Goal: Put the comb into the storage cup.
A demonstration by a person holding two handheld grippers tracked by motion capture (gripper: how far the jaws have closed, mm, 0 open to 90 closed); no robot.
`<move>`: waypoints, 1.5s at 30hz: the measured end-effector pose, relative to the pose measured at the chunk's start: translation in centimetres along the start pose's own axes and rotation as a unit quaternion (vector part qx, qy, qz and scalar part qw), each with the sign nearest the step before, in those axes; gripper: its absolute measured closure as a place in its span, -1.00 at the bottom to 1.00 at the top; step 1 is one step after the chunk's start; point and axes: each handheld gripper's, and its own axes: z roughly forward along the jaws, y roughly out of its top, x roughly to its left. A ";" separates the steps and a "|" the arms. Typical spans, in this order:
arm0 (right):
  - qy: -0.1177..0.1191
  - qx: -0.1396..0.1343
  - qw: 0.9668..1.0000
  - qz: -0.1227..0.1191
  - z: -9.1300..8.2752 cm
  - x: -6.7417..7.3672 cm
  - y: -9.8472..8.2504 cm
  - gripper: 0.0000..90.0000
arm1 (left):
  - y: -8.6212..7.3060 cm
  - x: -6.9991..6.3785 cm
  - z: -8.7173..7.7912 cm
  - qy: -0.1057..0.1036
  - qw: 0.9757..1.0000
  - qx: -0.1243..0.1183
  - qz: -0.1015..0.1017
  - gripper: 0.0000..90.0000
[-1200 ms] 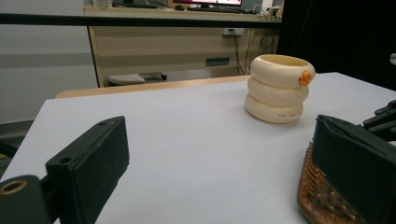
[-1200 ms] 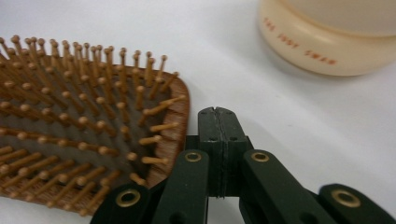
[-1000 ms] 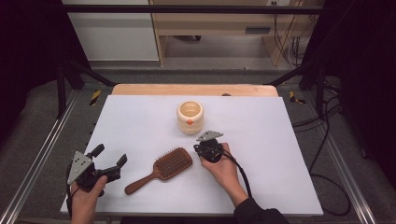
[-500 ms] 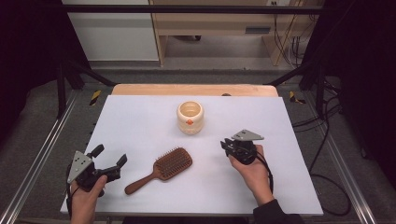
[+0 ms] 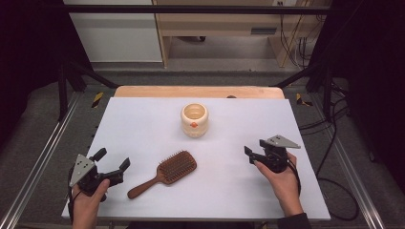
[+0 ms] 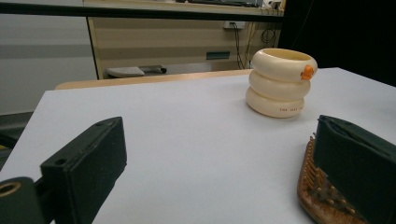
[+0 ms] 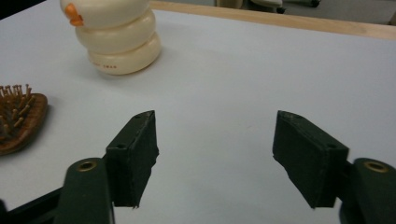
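Opening right gripper (image 5: pixel 255 153) jaws, empty; left gripper (image 5: pixel 113 165) jaws wide, hiding hairbrush (image 6: pixel 322 196) edge.

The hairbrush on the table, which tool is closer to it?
The left. The left tool sits just off the handle end of the hairbrush, jaws open. The right tool is farther away, off past the bristle head, open with nothing between its jaws.

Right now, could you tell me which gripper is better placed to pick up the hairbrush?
Probably the left gripper: its open jaws sit beside the hairbrush handle, while the right gripper, also open, sits farther off across bare table.
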 end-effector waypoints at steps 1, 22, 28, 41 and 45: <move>-0.004 -0.005 1.000 0.000 -0.2 -0.3 -0.1 -0.38 | 0.0 0.0 0.0 0.000 1.000 0.000 0.000 -0.93; -0.026 -0.047 0.999 -0.008 -2.2 -1.8 -1.8 -0.85 | 0.9 -0.1 -0.2 -0.009 0.999 0.033 0.011 -0.93; -0.030 -0.050 0.998 -0.009 -2.2 -1.9 -1.9 -0.82 | 1.7 0.0 -0.3 -0.014 0.999 0.052 0.006 -0.93; -0.027 -0.057 0.998 -0.005 -1.8 -1.9 -1.8 -0.81 | 3.5 -2.0 1.1 -0.054 0.986 0.151 0.052 -0.91; -0.026 -0.058 0.998 -0.002 -1.8 -2.0 -1.8 -0.82 | 4.4 -3.2 2.2 -0.071 0.974 0.195 0.087 -0.91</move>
